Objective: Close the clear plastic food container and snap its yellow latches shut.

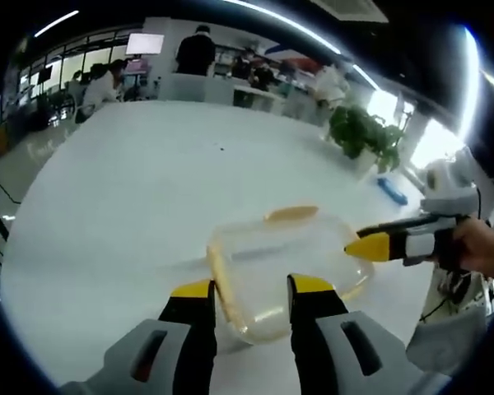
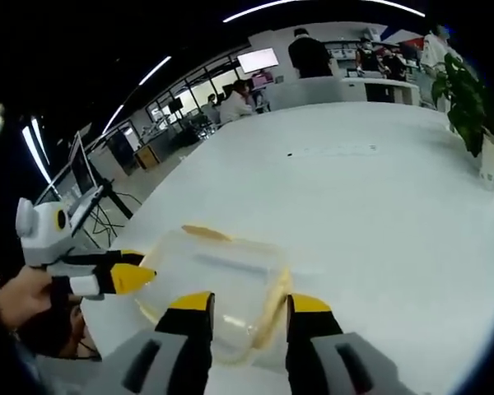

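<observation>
Both tools hang open and empty-handed over the clear container [image 1: 284, 271] on the white surface [image 1: 148, 197]: left tool [image 1: 249, 290], right tool [image 2: 249, 306].

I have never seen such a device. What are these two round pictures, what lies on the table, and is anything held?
A person holds one grasping tool in each hand, and a camera rides on each tool. In the left gripper view, the left tool reaches over a clear plastic box with yellow latches on a white table; the right tool comes in from the side. The right gripper view shows the right tool at the same box, with the left tool entering. Both tools look open; nothing is held.
</observation>
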`<state>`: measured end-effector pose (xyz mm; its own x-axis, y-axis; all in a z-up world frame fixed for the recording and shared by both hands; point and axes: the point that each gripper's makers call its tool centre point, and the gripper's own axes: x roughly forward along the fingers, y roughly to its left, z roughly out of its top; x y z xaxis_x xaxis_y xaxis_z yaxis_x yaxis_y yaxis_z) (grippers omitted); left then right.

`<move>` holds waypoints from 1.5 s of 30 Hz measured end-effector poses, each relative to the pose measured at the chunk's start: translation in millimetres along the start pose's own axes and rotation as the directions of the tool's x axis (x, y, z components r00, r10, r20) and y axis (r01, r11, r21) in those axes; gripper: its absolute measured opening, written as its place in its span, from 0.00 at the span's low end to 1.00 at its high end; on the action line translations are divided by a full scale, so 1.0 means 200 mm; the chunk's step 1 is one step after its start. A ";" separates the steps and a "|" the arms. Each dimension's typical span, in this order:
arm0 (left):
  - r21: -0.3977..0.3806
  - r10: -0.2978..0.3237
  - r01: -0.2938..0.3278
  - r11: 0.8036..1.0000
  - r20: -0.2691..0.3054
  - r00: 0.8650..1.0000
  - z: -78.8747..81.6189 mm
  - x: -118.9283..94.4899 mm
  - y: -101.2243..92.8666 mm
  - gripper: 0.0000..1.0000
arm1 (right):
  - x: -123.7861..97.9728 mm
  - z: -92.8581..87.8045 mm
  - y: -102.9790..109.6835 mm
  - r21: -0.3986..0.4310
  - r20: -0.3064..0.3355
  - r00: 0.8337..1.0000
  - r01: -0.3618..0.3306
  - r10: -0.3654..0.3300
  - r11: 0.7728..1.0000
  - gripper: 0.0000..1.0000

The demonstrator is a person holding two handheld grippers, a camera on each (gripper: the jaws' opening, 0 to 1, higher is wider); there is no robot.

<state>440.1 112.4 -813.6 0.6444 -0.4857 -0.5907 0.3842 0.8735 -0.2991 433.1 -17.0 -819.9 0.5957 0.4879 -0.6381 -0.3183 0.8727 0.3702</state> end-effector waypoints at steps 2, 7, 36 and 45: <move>-0.002 -0.001 0.001 1.000 -0.003 1.000 0.00 0.00 0.00 0.33 | 0.01 -0.01 0.00 -0.002 -0.002 1.000 0.000 0.000 1.000 0.37; 0.046 -0.001 0.001 0.999 -0.009 1.000 0.03 -0.01 0.02 0.29 | 0.00 0.00 -0.01 -0.022 -0.007 1.000 0.014 -0.014 1.000 0.39; 0.383 -0.232 0.208 0.900 0.018 0.972 0.19 0.01 -0.24 0.40 | -0.06 0.13 0.17 -0.248 0.071 0.994 -0.063 0.083 0.967 0.43; 0.410 -0.253 0.234 0.881 -0.009 0.968 0.16 0.03 -0.27 0.41 | 0.00 0.16 0.26 -0.285 0.043 0.986 -0.142 0.160 0.948 0.34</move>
<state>443.6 61.2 -776.7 0.5202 -0.6902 -0.5030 0.7607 0.6422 -0.0945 440.0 29.0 -779.6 0.5679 0.6203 -0.5411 -0.5964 0.7631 0.2488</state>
